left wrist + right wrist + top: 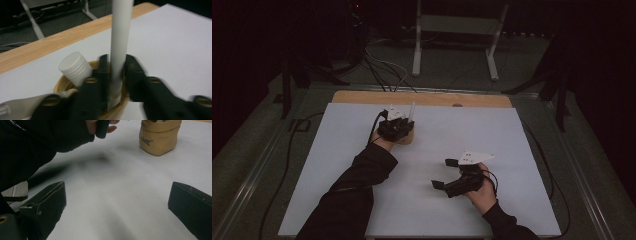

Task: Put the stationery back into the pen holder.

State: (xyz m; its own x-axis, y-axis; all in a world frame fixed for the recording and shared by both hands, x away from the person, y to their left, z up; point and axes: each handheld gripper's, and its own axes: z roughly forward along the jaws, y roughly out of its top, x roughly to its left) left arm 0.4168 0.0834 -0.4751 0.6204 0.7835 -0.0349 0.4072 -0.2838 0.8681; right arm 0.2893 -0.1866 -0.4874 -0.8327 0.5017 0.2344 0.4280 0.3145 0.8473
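A white sheet (422, 165) covers the table (422, 97), with a strip of bare wood along the far edge. On the sheet, left of centre and toward the far side, sits a tan pouch (160, 137). Over it hangs the left gripper (398, 125), dark sleeve (357, 185) trailing back to the near edge. From its own camera the jaws flank a white tube (120, 50) that stands upright in the pouch's mouth; the tube sits right between them, the gap barely wider than the tube, and whether the pads press it I cannot tell. A white ribbed cap (75, 67) leans just left of the tube, inside the pouch. The right gripper (444, 174) rests near the front right, well apart from the pouch, jaws wide, bare sheet between them.
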